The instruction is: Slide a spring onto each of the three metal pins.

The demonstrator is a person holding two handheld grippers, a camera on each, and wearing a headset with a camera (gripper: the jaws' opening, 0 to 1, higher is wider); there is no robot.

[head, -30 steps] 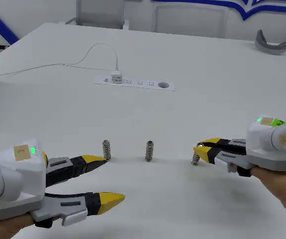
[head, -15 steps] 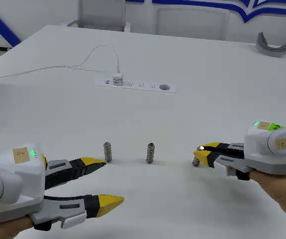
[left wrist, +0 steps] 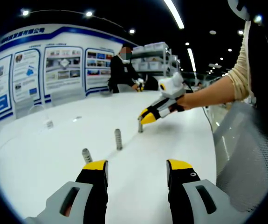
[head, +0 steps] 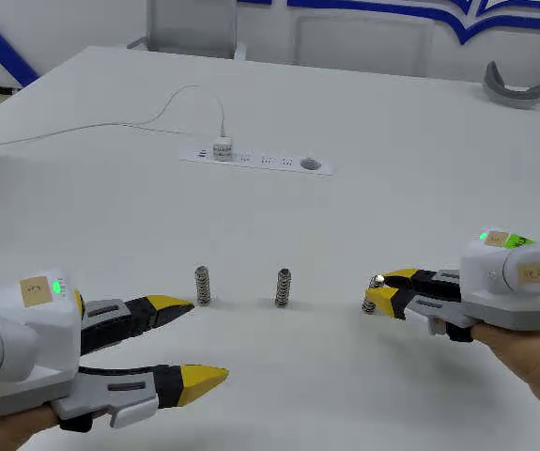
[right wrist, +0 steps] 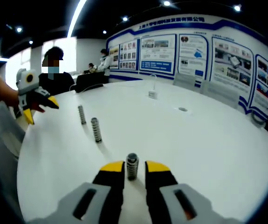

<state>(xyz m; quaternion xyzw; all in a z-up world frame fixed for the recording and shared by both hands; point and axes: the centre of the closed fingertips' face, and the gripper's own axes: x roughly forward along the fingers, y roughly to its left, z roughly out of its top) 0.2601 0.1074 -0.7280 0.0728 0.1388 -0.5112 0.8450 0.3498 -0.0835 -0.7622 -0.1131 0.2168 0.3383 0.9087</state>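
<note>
Logging the right side first: where does your gripper stand? (recorder)

My right gripper [head: 382,289] sits low over the white table [head: 345,216], with its tips at the right spring [right wrist: 132,166]. In the right gripper view that spring stands between my two yellow tips. The jaws are narrow, barely wider than the coil. One tip looks to touch it; whether both press on it, I cannot tell. (operator)

And the left? (recorder)

My left gripper [head: 192,340] hovers at the near left of the table, jaws spread wide and holding nothing. Its upper tip points toward the left spring [head: 202,285], near it but not touching. (operator)

Springs, position? (recorder)

Three in one row across the table in front of me, evenly spaced by eye. The left spring and the middle spring [head: 283,287] stand upright, free of both grippers and apart from each other. The right spring is last in the row, at my right tips. In the left gripper view the row runs away from my jaws, and my right gripper comes in from the right to meet its far end. (operator)

Other items? (recorder)

A white power strip [head: 255,158] lies well behind the row, with a white plug [head: 221,147] seated in it. A cable [head: 110,123] runs from the plug off to the left. (operator)
</note>
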